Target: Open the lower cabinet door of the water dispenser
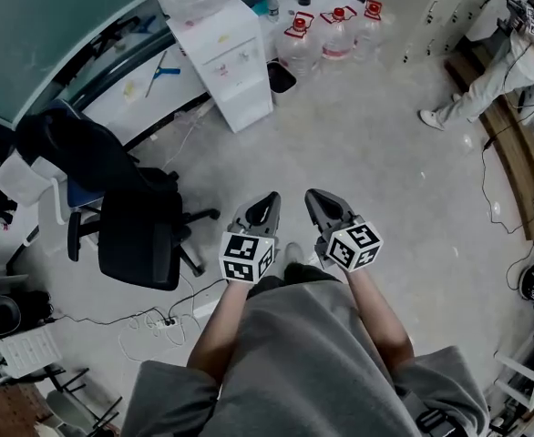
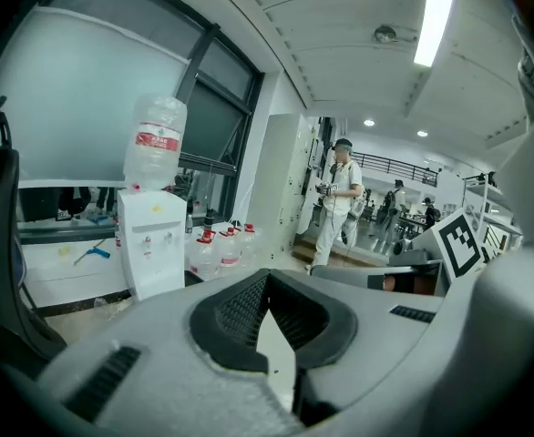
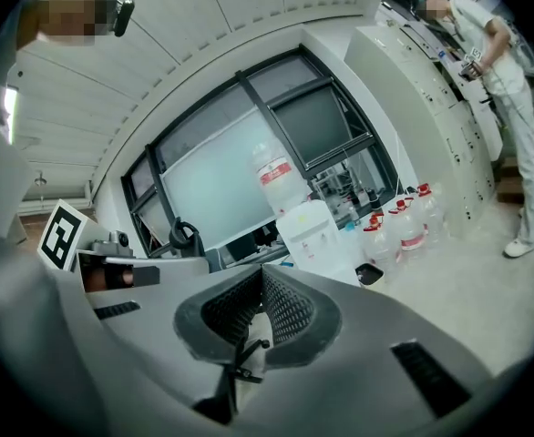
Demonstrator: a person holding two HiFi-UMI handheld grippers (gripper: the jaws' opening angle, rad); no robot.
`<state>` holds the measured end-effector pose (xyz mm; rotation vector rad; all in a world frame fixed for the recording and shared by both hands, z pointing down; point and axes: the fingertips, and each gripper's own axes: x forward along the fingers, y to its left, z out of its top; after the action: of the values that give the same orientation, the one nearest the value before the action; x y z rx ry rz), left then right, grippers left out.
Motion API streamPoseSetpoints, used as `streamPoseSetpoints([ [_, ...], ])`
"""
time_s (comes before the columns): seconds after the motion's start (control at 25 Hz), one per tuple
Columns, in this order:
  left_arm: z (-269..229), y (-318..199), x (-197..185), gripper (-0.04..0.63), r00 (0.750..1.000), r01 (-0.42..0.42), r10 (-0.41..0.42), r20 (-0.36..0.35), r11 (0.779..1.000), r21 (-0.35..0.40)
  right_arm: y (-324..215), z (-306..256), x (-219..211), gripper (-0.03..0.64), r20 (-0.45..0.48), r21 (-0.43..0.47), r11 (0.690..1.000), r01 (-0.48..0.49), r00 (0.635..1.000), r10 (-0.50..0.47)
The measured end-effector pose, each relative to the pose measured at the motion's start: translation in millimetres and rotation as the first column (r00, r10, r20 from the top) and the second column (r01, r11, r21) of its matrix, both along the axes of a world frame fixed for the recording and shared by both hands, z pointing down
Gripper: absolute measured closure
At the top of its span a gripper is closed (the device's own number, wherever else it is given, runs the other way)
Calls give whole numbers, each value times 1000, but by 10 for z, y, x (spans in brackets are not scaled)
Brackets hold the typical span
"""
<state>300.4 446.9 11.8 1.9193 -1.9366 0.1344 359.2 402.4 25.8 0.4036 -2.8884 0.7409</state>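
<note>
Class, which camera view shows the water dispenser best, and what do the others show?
The left gripper view: the water dispenser stands upright, whole, bottle to base. The head view looks down on it, bottle cropped. The right gripper view shows it small and tilted.

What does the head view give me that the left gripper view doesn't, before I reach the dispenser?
Head view only: the left tongs and right tongs side by side from above, both shut and empty, well short of the dispenser, plus the white power strip on the floor.
Left gripper view only: the long ceiling strip light.
Both: the white floor-standing water dispenser, whose lower cabinet door looks closed, and the clear red-capped water jugs beside it.
</note>
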Motion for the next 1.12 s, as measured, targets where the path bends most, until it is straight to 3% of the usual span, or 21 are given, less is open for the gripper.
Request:
streamPoseSetpoints([
  [0.52, 54, -553, -668, 588, 999, 18, -17, 39, 1000, -21, -522, 131, -614, 606, 20, -21, 1000, 20, 1000, -20],
  [1.12, 165, -1467, -1815, 587, 992, -127, 128, 16, 991, -38, -1298, 198, -1837, 606, -28, -25, 997, -78, 997, 77],
])
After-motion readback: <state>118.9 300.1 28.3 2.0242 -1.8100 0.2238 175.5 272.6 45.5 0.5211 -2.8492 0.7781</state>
